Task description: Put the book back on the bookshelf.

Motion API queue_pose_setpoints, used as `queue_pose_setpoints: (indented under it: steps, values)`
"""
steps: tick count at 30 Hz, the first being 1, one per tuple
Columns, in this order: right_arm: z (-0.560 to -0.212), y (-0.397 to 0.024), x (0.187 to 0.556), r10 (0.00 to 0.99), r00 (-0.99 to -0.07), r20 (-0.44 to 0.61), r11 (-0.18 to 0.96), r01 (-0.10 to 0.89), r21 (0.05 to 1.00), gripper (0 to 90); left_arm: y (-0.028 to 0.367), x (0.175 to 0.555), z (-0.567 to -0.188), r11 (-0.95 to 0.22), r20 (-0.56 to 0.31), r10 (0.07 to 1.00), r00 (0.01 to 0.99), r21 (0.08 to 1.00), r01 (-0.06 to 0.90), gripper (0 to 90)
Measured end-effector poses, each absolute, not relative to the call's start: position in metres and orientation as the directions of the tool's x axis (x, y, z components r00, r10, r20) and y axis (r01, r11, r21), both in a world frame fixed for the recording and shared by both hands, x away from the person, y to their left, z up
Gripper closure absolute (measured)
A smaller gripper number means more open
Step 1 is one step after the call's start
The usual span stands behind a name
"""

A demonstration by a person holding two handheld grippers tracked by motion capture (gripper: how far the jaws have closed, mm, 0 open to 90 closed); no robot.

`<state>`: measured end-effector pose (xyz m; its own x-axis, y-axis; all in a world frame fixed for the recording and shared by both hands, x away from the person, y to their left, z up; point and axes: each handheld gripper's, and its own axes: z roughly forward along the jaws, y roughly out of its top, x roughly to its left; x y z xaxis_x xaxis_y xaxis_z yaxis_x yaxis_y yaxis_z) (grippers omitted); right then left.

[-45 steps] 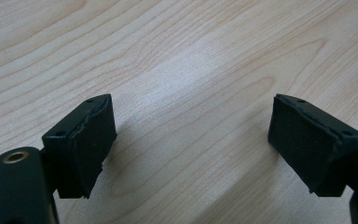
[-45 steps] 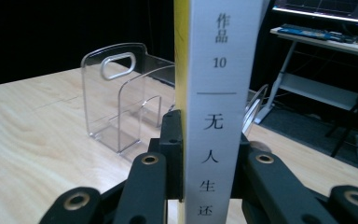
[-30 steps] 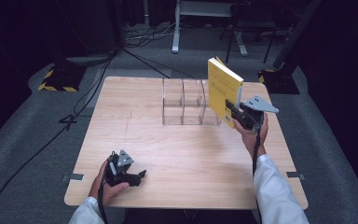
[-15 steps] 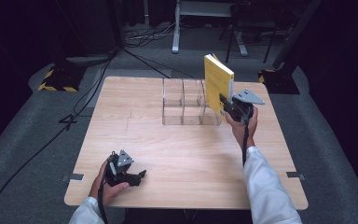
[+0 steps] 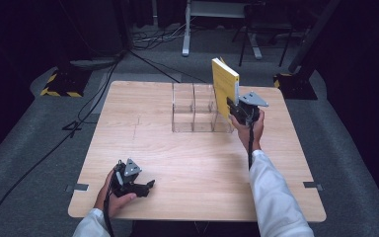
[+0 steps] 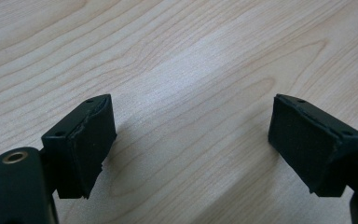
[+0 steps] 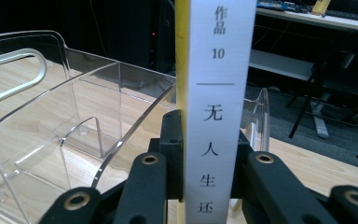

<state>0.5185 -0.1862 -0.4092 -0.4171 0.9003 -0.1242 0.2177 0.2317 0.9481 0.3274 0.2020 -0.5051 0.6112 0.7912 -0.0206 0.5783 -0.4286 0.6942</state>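
A yellow book (image 5: 225, 86) with a white spine (image 7: 219, 93) stands upright in the air, gripped at its lower end by my right gripper (image 5: 235, 109). Both pads press on its covers in the right gripper view (image 7: 208, 158). It hovers at the right end of a clear plastic rack (image 5: 198, 108) with several upright dividers (image 7: 46, 140), just over the rightmost slot. My left gripper (image 5: 147, 186) rests low at the table's near left, jaws wide apart (image 6: 191, 144) with bare wood between them.
The wooden table (image 5: 197, 168) carries the rack at its far middle. Dark floor, cables (image 5: 103, 84) and a yellow-black striped base (image 5: 59, 84) lie beyond the far edge. A chair and desk legs (image 5: 246, 29) stand behind.
My right gripper has carried the book leftward and slightly down, from beside the rack's right end to over it. The left gripper has stayed put.
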Motion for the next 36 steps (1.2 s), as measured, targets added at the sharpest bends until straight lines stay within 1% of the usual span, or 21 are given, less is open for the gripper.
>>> queue_pose_setpoints:
  steps: [15,18,24,28,36]
  values:
    - [-0.423,-0.182,0.532,0.910,-0.402,-0.101,0.209,0.234,0.949,76.3,0.202,0.327,-0.505,-0.429,-0.020,0.791,0.612,0.694,0.578,15.5]
    - [-0.427,-0.181,0.531,0.908,-0.402,-0.115,0.221,0.230,0.948,76.2,0.202,0.327,-0.505,-0.429,-0.021,0.791,0.612,0.694,0.578,15.5]
    - [-0.431,-0.183,0.528,0.912,-0.398,-0.097,0.201,0.230,0.952,75.9,0.202,0.327,-0.505,-0.429,-0.020,0.791,0.612,0.694,0.578,15.5]
    - [-0.432,-0.184,0.525,0.905,-0.410,-0.115,0.231,0.245,0.942,75.3,0.202,0.327,-0.505,-0.430,-0.020,0.791,0.612,0.694,0.578,15.5]
    - [-0.435,-0.190,0.522,0.904,-0.415,-0.105,0.230,0.264,0.937,75.0,0.202,0.327,-0.505,-0.429,-0.020,0.791,0.612,0.694,0.578,15.5]
